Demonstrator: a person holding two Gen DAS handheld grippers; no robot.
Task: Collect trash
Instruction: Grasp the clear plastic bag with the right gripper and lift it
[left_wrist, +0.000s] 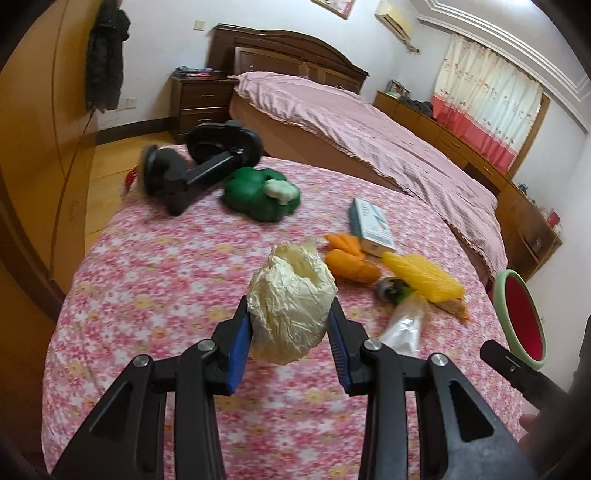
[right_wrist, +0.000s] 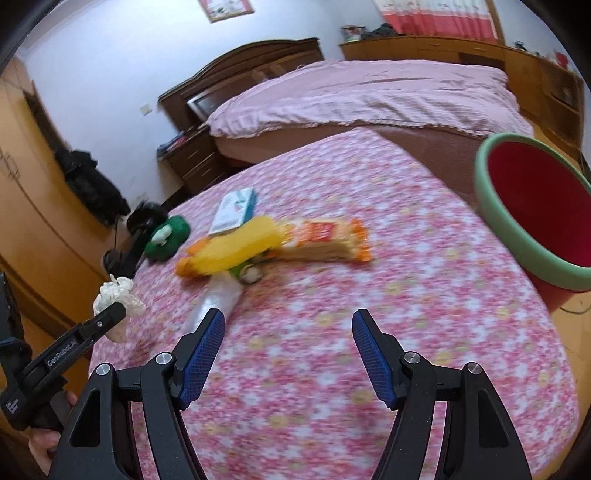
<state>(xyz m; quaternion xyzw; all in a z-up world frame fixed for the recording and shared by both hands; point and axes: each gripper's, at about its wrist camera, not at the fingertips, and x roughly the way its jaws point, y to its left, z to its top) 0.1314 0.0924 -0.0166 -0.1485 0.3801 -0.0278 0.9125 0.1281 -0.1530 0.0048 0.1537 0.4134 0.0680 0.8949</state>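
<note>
Crumpled paper clamped in left gripper

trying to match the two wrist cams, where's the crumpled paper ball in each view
Left wrist view: crumpled paper ball at lower centre, pinched between the left gripper pads.
Right wrist view: at the left edge, at the tip of that gripper.
Shared landmark: red bin with green rim, on the right in both.
</note>
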